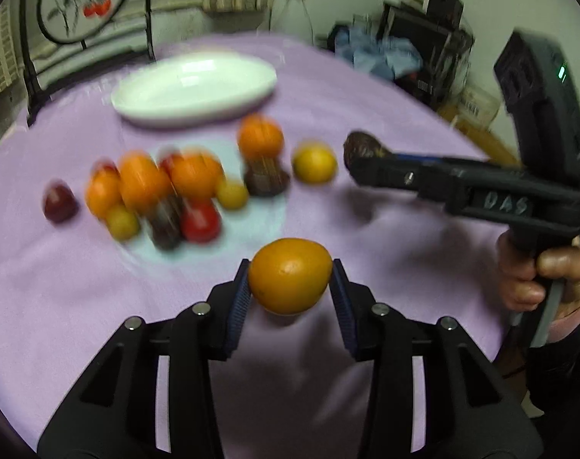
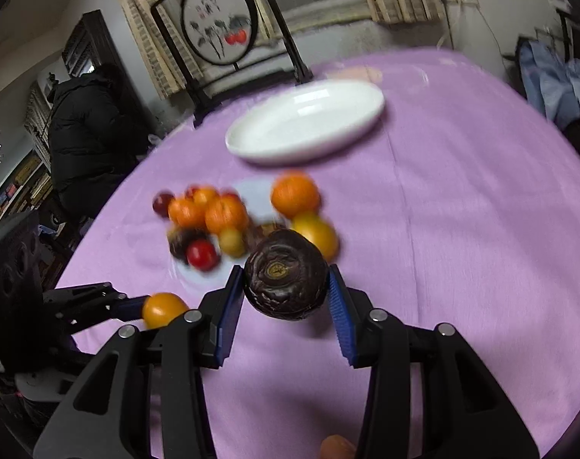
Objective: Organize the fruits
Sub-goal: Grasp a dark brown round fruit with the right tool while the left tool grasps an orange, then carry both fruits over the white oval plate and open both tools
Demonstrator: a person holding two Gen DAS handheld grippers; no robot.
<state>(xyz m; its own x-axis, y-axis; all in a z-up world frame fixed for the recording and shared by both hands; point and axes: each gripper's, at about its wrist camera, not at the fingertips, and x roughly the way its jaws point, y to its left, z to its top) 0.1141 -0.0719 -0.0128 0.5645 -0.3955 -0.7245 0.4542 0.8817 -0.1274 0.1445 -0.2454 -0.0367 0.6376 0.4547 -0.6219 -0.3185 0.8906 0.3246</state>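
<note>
Clamping a smooth round orange fruit [image 1: 290, 275] between left gripper [image 1: 290, 287] pads, jaws narrowed; wrinkled dark-purple round fruit [image 2: 285, 275] pinched likewise in right gripper [image 2: 286, 294].

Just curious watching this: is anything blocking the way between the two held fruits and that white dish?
The fruit pile lies between both held fruits, the orange fruit and the dark wrinkled fruit, and the white dish. The dish itself looks empty.

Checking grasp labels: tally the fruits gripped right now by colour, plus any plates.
Orange-yellow fruit, in the left hand-held gripper: 1
Dark purple wrinkled fruit, in the right hand-held gripper: 1
White plate: 1
Total: 3
The loose fruit pile is too blurred to count.
</note>
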